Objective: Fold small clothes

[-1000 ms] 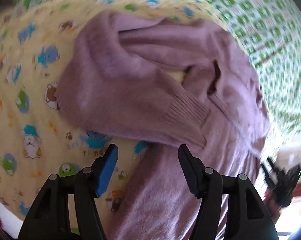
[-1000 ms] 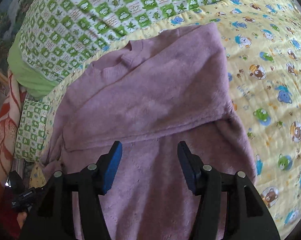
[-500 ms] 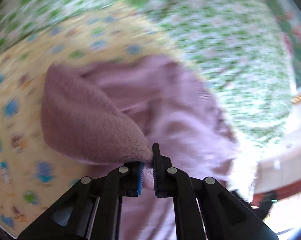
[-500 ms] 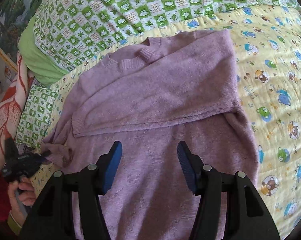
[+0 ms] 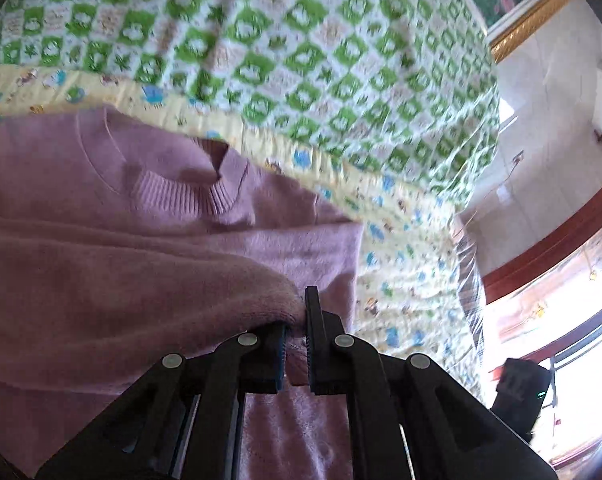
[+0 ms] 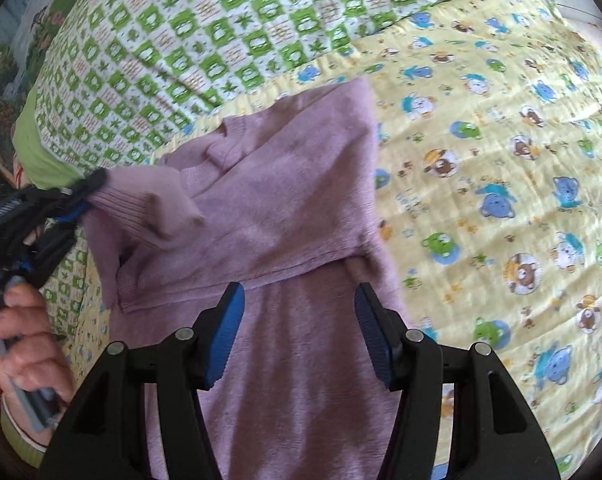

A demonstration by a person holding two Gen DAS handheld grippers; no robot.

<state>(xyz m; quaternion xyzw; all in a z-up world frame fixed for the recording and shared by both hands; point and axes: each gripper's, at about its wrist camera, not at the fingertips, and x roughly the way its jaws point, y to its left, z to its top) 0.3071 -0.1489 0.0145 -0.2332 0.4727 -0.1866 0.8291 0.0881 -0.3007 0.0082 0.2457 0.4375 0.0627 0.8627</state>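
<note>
A mauve knitted sweater [image 6: 285, 208] lies on a yellow cartoon-print quilt [image 6: 501, 184], one side folded over its body. Its ribbed neckline [image 5: 181, 194] shows in the left wrist view. My left gripper [image 5: 295, 334] is shut on the ribbed cuff of the sleeve [image 5: 261, 300] and holds it lifted over the sweater. In the right wrist view that left gripper [image 6: 81, 196] sits at the left with the sleeve [image 6: 141, 212] stretched from it. My right gripper [image 6: 299, 336] hovers open above the sweater's lower body, nothing between its fingers.
A green-and-white checked blanket [image 6: 221, 32] covers the far part of the bed. A person's hand [image 6: 25, 344] grips the left tool at the left edge. In the left wrist view a wall and bright window [image 5: 561, 280] lie past the bed's right edge.
My left gripper closed on the sleeve cuff, then lifted it and carried it across over the sweater's body. The right gripper drifted slightly and stayed open.
</note>
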